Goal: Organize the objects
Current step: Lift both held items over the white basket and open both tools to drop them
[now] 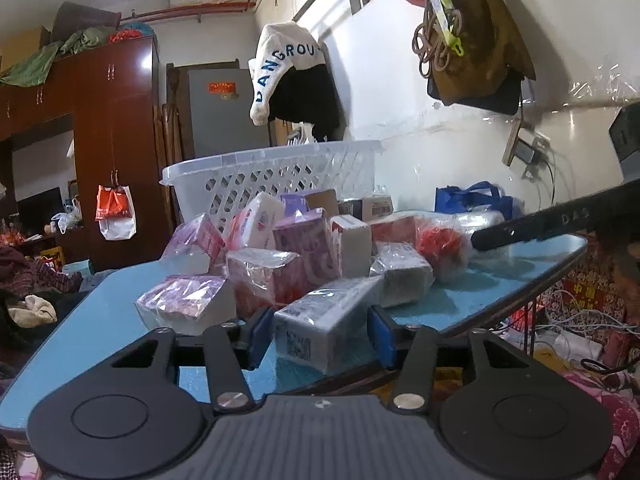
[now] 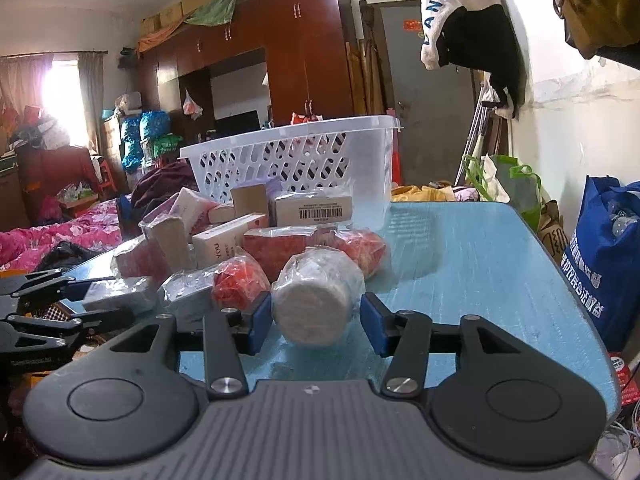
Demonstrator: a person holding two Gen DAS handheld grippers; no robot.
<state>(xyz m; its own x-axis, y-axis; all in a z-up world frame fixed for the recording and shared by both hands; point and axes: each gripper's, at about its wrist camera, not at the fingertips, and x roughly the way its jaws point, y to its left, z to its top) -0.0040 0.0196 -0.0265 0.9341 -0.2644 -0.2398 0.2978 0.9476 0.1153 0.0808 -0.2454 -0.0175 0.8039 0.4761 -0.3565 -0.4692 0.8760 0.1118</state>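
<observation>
A: Surface? Room?
B: Light-blue bench (image 2: 480, 264); white perforated plastic basket (image 2: 296, 160) at back, wardrobe (image 2: 304, 40) behind.

A: Tools?
B: Left tool (image 1: 320, 336) gripped grey wrapped box (image 1: 320, 328); right tool (image 2: 316, 326) straddled white plastic-wrapped roll (image 2: 316, 300), loosely.

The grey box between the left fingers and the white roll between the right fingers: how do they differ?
Shape: the grey box is rectangular with flat faces; the white roll is a cylinder.
Marking: the grey box shows a printed code on its near end; the white roll shows a plain round white end.
Fit: the grey box nearly fills the gap between its fingers; the white roll leaves space on its right.
Both are wrapped in clear plastic and lie on the blue table.
</observation>
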